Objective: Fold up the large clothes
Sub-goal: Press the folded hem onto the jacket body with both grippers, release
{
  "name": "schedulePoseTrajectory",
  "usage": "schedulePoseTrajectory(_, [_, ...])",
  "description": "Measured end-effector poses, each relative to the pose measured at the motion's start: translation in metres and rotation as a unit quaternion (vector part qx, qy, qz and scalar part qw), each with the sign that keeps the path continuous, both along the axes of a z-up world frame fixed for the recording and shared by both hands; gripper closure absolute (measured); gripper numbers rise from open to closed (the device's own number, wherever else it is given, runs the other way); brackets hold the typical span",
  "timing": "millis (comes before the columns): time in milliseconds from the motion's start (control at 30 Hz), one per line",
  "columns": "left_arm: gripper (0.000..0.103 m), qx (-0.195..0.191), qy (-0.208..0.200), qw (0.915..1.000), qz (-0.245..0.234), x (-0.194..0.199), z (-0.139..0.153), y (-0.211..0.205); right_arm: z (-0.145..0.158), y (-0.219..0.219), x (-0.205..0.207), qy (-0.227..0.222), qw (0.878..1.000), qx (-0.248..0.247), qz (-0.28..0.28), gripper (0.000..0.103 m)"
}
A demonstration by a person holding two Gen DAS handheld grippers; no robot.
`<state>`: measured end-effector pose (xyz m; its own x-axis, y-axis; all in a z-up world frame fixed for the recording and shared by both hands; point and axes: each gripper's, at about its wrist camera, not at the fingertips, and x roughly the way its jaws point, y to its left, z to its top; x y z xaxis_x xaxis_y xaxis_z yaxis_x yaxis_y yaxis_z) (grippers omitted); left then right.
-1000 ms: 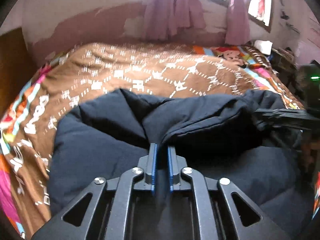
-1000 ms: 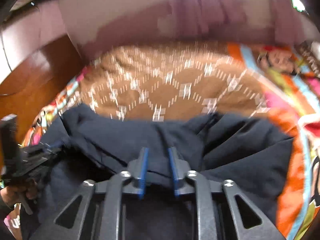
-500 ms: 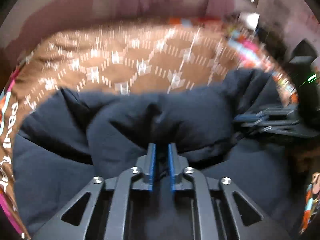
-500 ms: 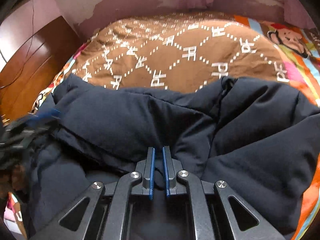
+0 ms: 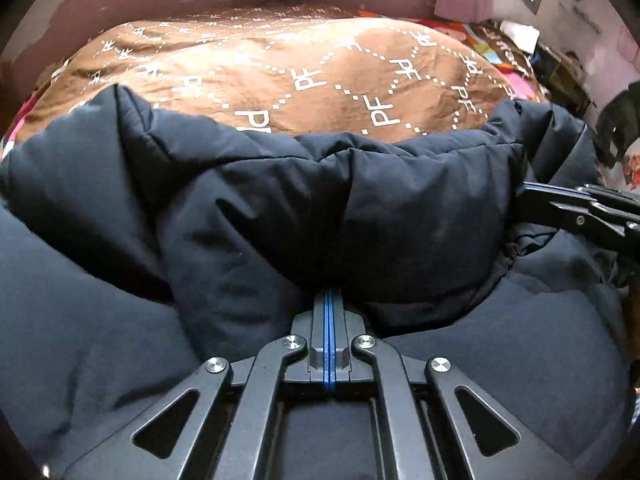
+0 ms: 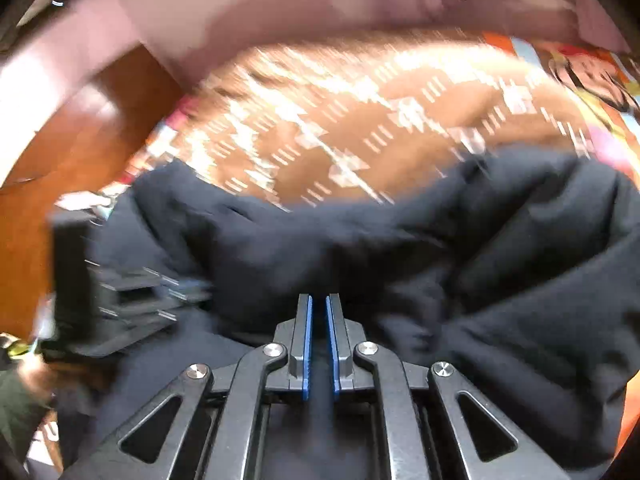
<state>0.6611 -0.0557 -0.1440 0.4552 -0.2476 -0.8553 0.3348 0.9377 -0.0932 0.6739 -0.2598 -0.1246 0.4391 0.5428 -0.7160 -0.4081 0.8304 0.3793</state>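
The dark padded jacket (image 5: pixel 360 208) lies across the near end of the bed, on the brown patterned bedspread (image 5: pixel 304 76), with its upper portion doubled over toward the camera into a thick roll.

Left side: the left gripper (image 5: pixel 328 300) sits at the underside of the roll. Its blue-lined fingers are pressed together with no gap visible; half a second ago a narrow gap with fabric remained between them. Whether a thin layer of cloth is still pinched cannot be determined.

Centre: the folded edge now lies lower and flatter against the jacket body than one second ago, indicating that the fold has been laid down.

Right side: the right gripper (image 6: pixel 318 304) shows a slightly wider gap between its fingers than before, with dark fabric just ahead of the tips. This view is motion-blurred, so contact cannot be confirmed. Assessment: the fold is placed and release is in progress.
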Motion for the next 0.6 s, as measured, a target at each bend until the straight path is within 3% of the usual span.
schedulePoseTrajectory(100, [0.102,-0.003,-0.001,1.0000,0.001,-0.002,-0.001,0.001,0.006,0.023,0.003,-0.011,0.999,-0.032,0.016,0.094])
schedulePoseTrajectory(333, [0.102,0.006,0.011,0.9999,0.006,0.000,-0.009,0.001,-0.041,0.037,0.033,0.073,0.996,-0.055,0.011,0.101])
schedulePoseTrajectory(467, [0.102,0.003,-0.009,0.9999,0.002,-0.005,-0.007,0.000,-0.045,0.041,0.031,0.063,0.995,-0.081,0.010,0.102])
schedulePoseTrajectory(600, [0.102,-0.039,-0.028,0.9988,0.005,-0.018,-0.002,0.014,-0.023,0.022,0.016,0.034,0.998,-0.054,0.000,0.100])
